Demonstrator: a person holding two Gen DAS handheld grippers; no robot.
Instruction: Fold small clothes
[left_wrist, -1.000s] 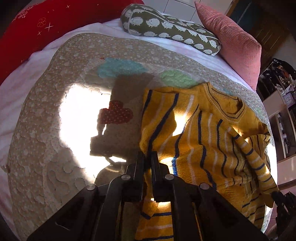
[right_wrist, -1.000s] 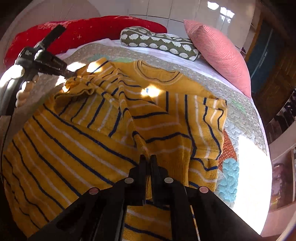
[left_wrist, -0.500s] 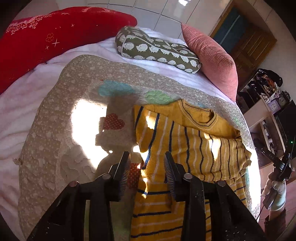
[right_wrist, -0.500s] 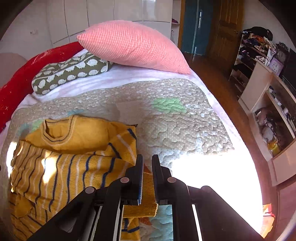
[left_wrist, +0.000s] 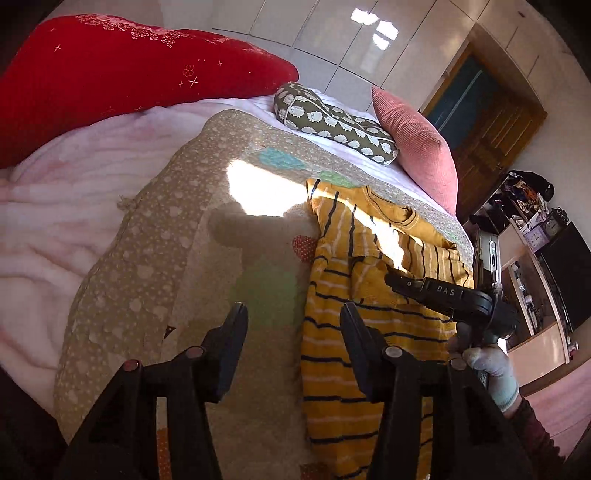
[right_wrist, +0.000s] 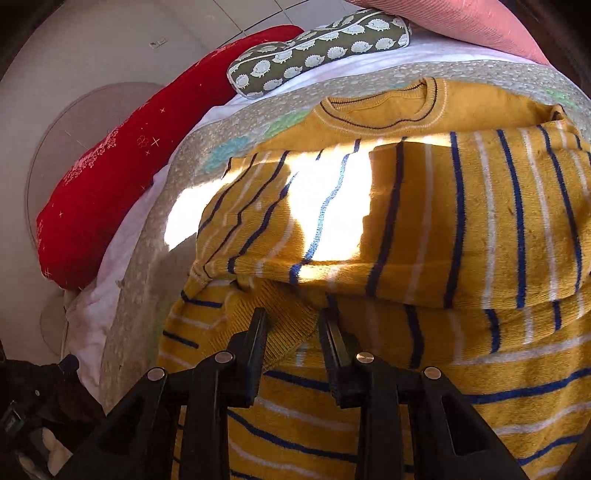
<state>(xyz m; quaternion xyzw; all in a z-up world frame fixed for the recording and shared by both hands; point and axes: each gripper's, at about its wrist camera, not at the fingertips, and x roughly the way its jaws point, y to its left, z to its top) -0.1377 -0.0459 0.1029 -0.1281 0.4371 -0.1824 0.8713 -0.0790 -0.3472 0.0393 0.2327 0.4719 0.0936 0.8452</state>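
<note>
We take the yellow striped sweater (left_wrist: 369, 295) as our landmark; it lies on the quilted beige bedspread (left_wrist: 155, 258), collar toward the pillows, its long axis running from collar to hem, both sleeves already laid across the chest.

Left of the sweater, our left gripper (left_wrist: 291, 343) hangs over bare quilt, jaws parting and roughly half wide, with nothing between them; the sweater's left edge sits just under the right-hand finger.

Over the sweater itself, our right gripper (right_wrist: 291, 332) points down at the folded sleeve. Its jaws are narrow and easing apart; the ribbed cuff (right_wrist: 280, 317) lies between them, and we judge the pads no longer press on it. This hand is the nearer one, so the next fold, probably hem up toward the collar, would turn on both grippers dropping to the hem below.

The knit is thick and soft with navy and white stripes. Beyond the collar lie a red bolster (left_wrist: 110, 74), a hedgehog-print cushion (left_wrist: 332, 122) and a pink corduroy pillow (left_wrist: 417, 144).
</note>
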